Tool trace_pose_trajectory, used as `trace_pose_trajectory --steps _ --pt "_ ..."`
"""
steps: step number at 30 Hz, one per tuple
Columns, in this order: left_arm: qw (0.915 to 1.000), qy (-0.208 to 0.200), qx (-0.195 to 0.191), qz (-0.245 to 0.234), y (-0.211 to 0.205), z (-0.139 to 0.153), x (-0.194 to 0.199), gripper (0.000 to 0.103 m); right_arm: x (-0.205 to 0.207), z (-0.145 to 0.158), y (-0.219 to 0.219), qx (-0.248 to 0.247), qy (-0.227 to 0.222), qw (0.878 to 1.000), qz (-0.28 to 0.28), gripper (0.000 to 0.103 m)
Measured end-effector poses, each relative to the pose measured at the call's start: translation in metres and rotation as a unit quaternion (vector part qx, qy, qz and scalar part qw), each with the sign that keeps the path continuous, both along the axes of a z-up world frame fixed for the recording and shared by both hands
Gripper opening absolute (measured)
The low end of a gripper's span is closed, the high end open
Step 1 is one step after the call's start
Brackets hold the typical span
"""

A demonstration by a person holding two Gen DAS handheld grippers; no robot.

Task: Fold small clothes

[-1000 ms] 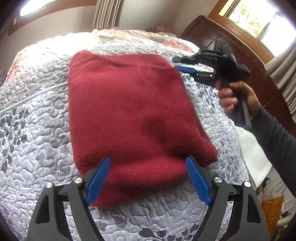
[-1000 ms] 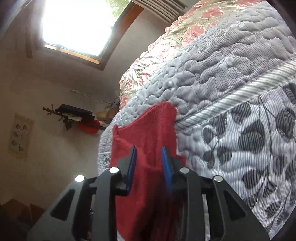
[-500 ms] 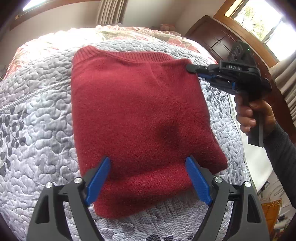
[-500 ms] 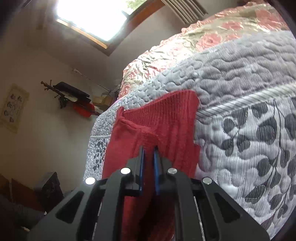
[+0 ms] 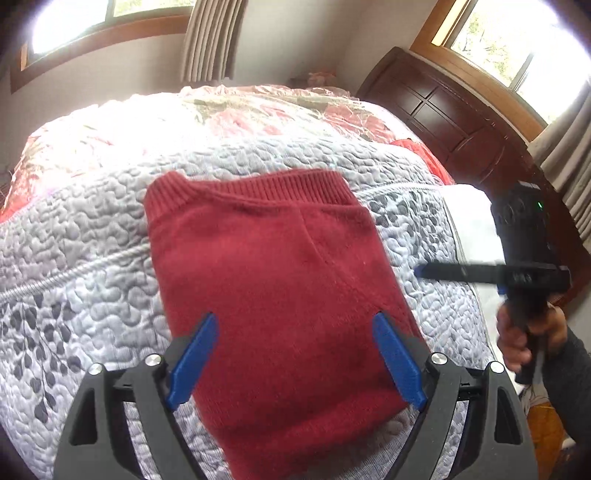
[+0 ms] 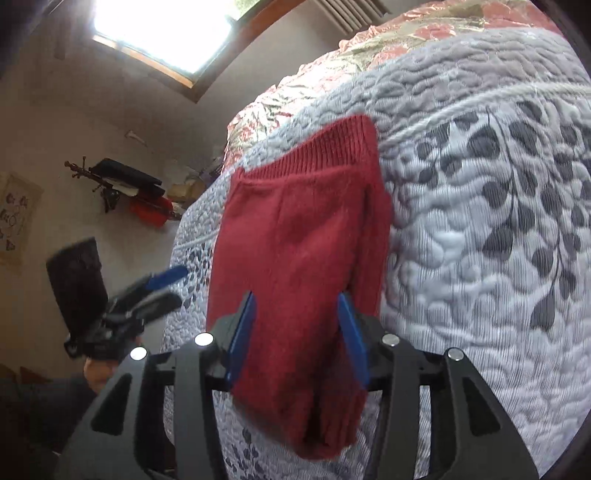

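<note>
Left wrist view: we find the red knit garment [image 5: 273, 295] folded flat on the bed quilt [image 5: 74, 258]. Left gripper [image 5: 295, 354] jaws wide, empty. Right gripper [image 6: 299, 328] at three o'clock, parted, empty. Soft, light, limp; we would pinch the ribbed hem [image 5: 280, 184] at twelve o'clock.

Daylight from windows [image 5: 103, 22], blown-out glare on bedspread [image 5: 110, 125]; fisheye vignette; right gripper [image 5: 421, 271] motion-blurred

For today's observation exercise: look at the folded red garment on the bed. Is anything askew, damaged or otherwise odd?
Little stands out. The red garment lies folded on the quilt, undamaged. One small flaw: its ribbed band sticks out past the top layer, so the edges are not flush. Both grippers are open and clear of it.
</note>
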State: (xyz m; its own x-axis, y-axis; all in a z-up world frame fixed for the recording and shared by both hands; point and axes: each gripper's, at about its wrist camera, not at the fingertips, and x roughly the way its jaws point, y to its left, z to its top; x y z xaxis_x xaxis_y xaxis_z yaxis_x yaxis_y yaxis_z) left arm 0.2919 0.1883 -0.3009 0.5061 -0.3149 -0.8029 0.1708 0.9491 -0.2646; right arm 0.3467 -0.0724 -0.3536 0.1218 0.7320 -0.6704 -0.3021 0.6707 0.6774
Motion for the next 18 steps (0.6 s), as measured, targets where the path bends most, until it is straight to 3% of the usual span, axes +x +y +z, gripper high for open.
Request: trace_pose_trajectory --steps 4,6,8,10,13,15,16,17,18 --pt "0.9997 0.019 0.016 -0.005 0.004 -0.023 0.02 0.086 -0.017 -0.019 0.018 -0.017 0.03 0.999 0.017 0.049" --pt "0.9993 0.028 0.025 -0.005 0.006 -0.032 0.026 0.086 -0.014 -0.027 0.024 -0.021 0.043 0.999 0.021 0.019" --pt "0.9991 0.032 0.028 -0.003 0.006 -0.037 0.025 0.086 -0.008 -0.02 0.022 -0.007 0.028 1.0 0.011 0.011" --pt "0.9986 0.037 0.037 -0.004 0.004 -0.043 0.025 0.086 -0.001 -0.015 0.017 -0.002 0.016 1.0 -0.004 0.01" --pt "0.998 0.035 0.051 -0.009 -0.001 -0.05 0.024 0.086 0.005 -0.044 0.021 -0.033 0.048 0.998 -0.001 0.011" --pt "0.998 0.036 0.051 -0.006 -0.002 -0.046 0.023 0.087 -0.001 -0.046 0.022 -0.037 0.047 0.998 -0.002 0.014" --pt "0.9979 0.036 0.054 0.0 -0.001 -0.04 0.02 0.086 -0.004 -0.042 0.02 -0.034 0.047 0.998 -0.002 0.018" --pt "0.9981 0.026 0.056 0.005 -0.001 -0.031 0.015 0.086 -0.007 -0.036 0.014 -0.03 0.047 0.998 -0.01 0.029" --pt "0.9984 0.011 0.055 0.003 -0.001 -0.021 0.009 0.087 -0.011 -0.028 0.007 -0.026 0.044 0.998 -0.022 0.031"
